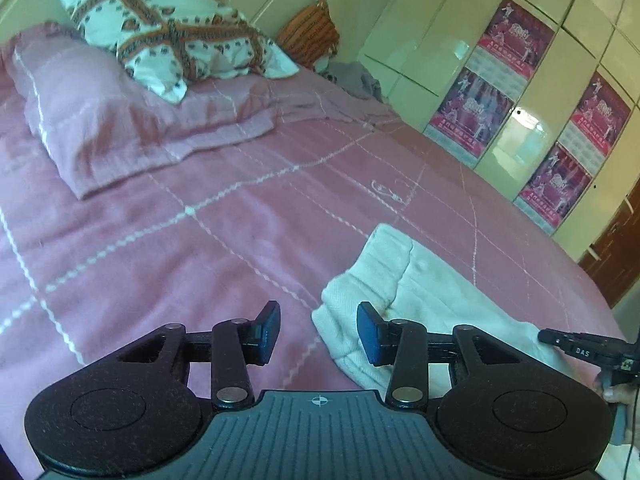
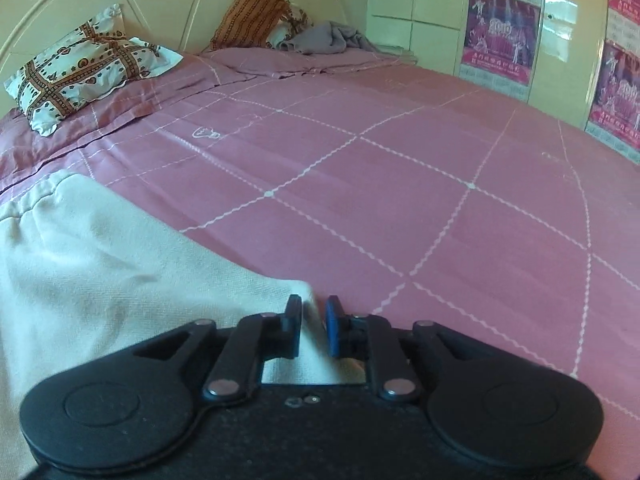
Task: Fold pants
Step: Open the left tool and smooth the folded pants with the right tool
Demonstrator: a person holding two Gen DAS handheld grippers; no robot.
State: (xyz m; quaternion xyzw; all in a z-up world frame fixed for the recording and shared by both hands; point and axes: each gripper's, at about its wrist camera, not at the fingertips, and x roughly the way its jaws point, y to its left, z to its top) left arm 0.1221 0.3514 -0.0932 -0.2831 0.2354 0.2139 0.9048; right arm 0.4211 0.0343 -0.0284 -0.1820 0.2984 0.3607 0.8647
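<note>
Cream-white pants (image 1: 404, 280) lie on the pink bedspread (image 1: 200, 240). In the left wrist view their elastic waistband end is just ahead and right of my left gripper (image 1: 318, 330), which is open and holds nothing; its right finger (image 1: 370, 334) is over the waistband edge. In the right wrist view the pants (image 2: 100, 264) spread across the lower left. My right gripper (image 2: 314, 330) has its jaws nearly closed around the edge of the pants, with a fold of cloth between them. The right gripper's tip also shows in the left wrist view (image 1: 560, 338).
A pink pillow (image 1: 120, 120) and a patterned white pillow (image 1: 168, 36) lie at the head of the bed. An orange pillow (image 2: 256, 20) and grey cloth (image 2: 324, 38) are at the far corner. Cream wardrobe doors with pink posters (image 1: 512, 76) line the right side.
</note>
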